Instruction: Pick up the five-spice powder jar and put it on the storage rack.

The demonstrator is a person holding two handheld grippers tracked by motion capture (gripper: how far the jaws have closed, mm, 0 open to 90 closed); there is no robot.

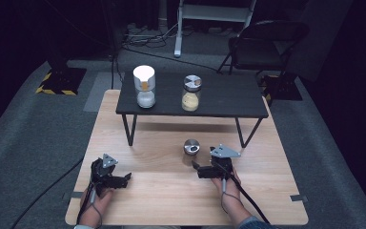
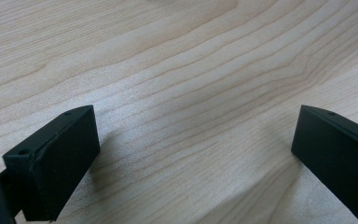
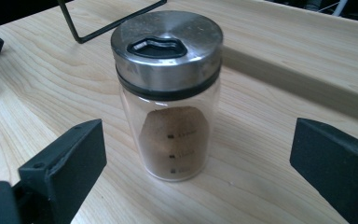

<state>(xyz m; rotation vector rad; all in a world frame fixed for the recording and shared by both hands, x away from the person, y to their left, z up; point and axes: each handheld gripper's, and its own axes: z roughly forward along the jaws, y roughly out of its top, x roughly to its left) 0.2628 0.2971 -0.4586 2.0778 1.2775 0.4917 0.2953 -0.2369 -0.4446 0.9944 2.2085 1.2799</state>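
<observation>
Glass spice jar with steel lid and brown powder (image 3: 170, 100) upright on light wood tabletop (image 1: 171, 191), right of centre, toward near edge | right gripper (image 3: 193, 158) jaws apart, jar ahead between them, untouched | left gripper (image 2: 191, 158) near left corner, jaws apart over bare wood

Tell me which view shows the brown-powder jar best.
The right gripper view: the brown-powder jar stands upright and close between the open right gripper, with steel lid, slot and powder level plain. The high view shows it small ahead of that gripper. The left gripper view looks at bare table.
</observation>
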